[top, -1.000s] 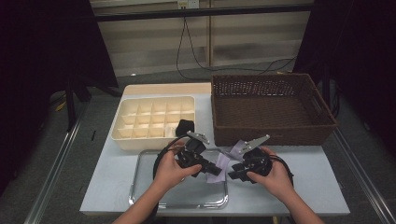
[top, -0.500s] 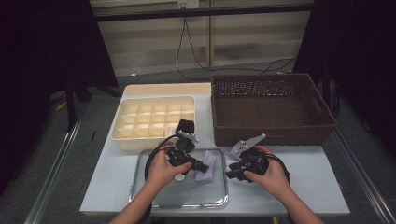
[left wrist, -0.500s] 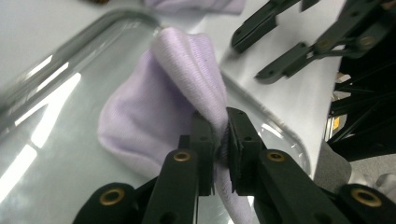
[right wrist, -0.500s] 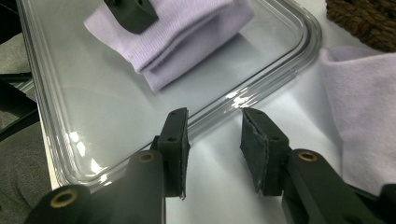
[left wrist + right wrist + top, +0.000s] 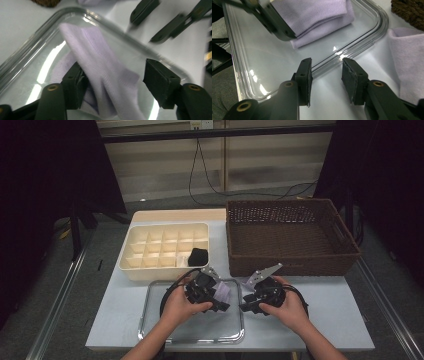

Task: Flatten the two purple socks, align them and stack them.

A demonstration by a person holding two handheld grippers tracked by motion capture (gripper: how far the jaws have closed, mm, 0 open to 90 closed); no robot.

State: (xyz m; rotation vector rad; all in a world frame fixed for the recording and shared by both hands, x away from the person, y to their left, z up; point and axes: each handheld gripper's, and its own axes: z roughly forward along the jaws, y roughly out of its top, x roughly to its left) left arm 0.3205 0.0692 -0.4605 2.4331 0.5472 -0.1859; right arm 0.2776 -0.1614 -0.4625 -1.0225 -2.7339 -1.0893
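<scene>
A dim room with slatted blinds and a hanging cable lies behind a pale worktop (image 5: pixel 320 317). On it stand 1 cream compartment box (image 5: pixel 165 251), 1 brown woven basket (image 5: pixel 290 235) and 1 clear tray (image 5: pixel 150 332) at the near edge.

The work in hand looks like sorting socks into the box, and it seems at an early stage. 1 dark rolled sock (image 5: pixel 198 256) already sits in a compartment at the box's near right corner; every other compartment that can be seen is bare, and so is the basket.

1 folded lilac sock (image 5: pixel 105 75) lies in the tray near its far right corner. The left gripper (image 5: pixel 117 82) sits over it with its fingers (image 5: pixel 160 82) standing apart. They have just been opening; the sock lies between them, touching or just beside the left one, with a clear gap to the right one, so it appears freshly released rather than held.

A 2nd piece of lilac cloth (image 5: pixel 409 65) lies on the worktop just outside the tray's rim, beside the basket; whether it is the matching sock I cannot tell. The right gripper (image 5: pixel 325 75) hovers at the tray's edge, fingers partly open with nothing between them.

Judging by this, both lilac pieces are yet to be put away.
</scene>
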